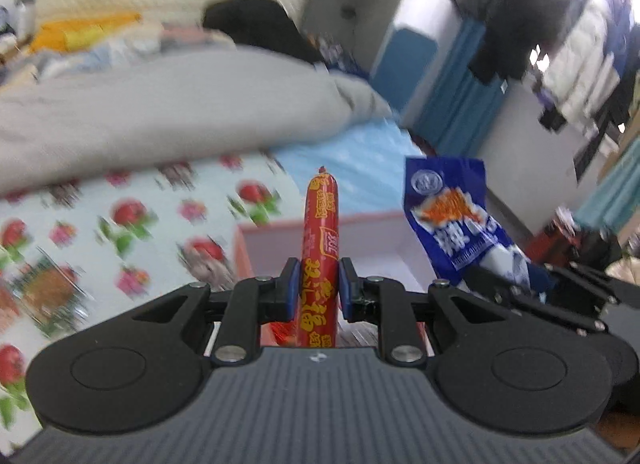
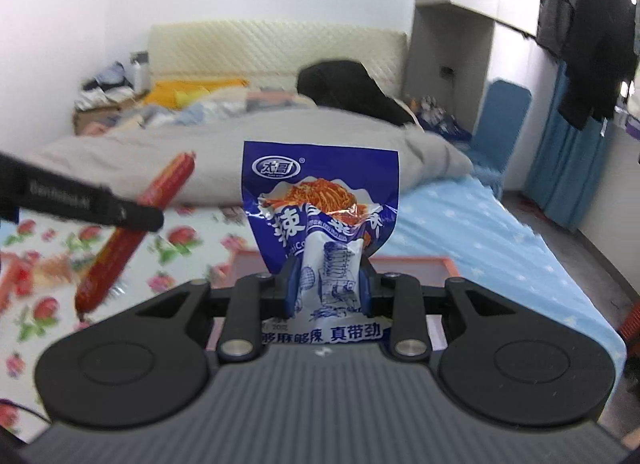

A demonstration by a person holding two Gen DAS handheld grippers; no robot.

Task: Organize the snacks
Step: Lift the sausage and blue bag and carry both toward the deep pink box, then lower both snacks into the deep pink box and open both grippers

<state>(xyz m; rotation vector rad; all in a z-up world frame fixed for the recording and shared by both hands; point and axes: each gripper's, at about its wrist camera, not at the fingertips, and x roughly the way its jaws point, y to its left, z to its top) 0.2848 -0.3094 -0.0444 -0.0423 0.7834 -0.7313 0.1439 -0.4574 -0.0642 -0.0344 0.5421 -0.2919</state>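
Left gripper is clamped on a glossy red sausage, a smooth tube standing upright above the pink box. Right gripper pinches a crinkly blue foil packet. Only the right view catches the quilted headboard clearly.

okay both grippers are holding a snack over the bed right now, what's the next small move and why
Probably carry both forward and lower them over the pink open box. The left gripper is shut on the red sausage stick, the right gripper on the blue snack packet, and the box lies just ahead of both.
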